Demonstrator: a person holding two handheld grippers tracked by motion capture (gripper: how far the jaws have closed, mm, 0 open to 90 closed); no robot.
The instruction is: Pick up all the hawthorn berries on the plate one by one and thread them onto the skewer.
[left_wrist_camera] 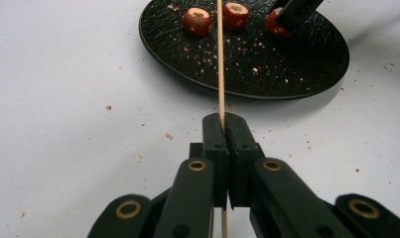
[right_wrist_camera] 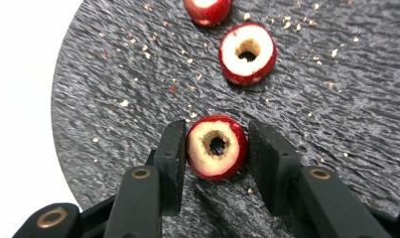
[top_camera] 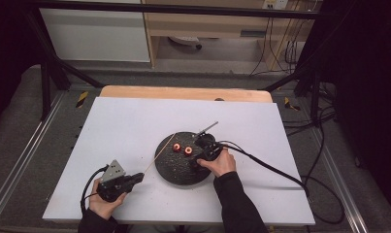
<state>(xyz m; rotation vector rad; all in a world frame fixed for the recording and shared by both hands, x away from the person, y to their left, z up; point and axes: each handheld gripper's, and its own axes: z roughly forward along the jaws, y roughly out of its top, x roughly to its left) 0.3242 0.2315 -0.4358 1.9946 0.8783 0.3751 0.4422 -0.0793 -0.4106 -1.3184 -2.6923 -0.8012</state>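
A thin wooden skewer [left_wrist_camera: 220, 59] stands mid-frame; a cored red fruit [right_wrist_camera: 216, 147] lies lower centre on the plate [right_wrist_camera: 113, 74].

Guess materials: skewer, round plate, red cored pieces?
Skewer: likely bamboo or wood, pale tan, matte, thin and straight. Plate: black, rough pebbled surface, maybe stone or textured ceramic; unclear. Red cored pieces: real fruit by the look, glossy skin, pale crumbly flesh.
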